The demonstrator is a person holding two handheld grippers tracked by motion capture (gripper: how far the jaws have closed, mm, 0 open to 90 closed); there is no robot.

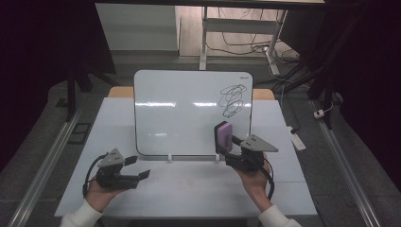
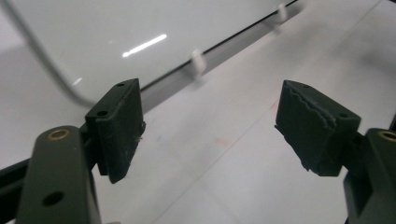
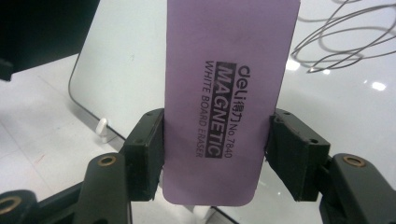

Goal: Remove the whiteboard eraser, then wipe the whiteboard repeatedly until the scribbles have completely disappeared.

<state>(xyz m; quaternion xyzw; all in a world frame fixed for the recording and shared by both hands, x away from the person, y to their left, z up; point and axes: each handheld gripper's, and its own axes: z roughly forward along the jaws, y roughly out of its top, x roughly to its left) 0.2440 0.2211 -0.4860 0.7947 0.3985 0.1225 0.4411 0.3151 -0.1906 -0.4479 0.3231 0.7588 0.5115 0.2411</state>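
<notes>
A pale grey-white tabletop (image 1: pixel 189 189) spreads across the middle, and the left gripper view shows a faint red smudge (image 2: pixel 223 140) on it. A tan wooden edge (image 1: pixel 263 93) peeks out behind its far side. On the grey floor (image 1: pixel 359 156) to the right lies a white power strip (image 1: pixel 297 138), with a small white plug (image 1: pixel 320 113) near it. Farther back stands a white metal desk frame (image 1: pixel 204 42), with loose black cables (image 1: pixel 241 45) beside it. Long metal rails (image 1: pixel 45 175) run along both sides.
</notes>
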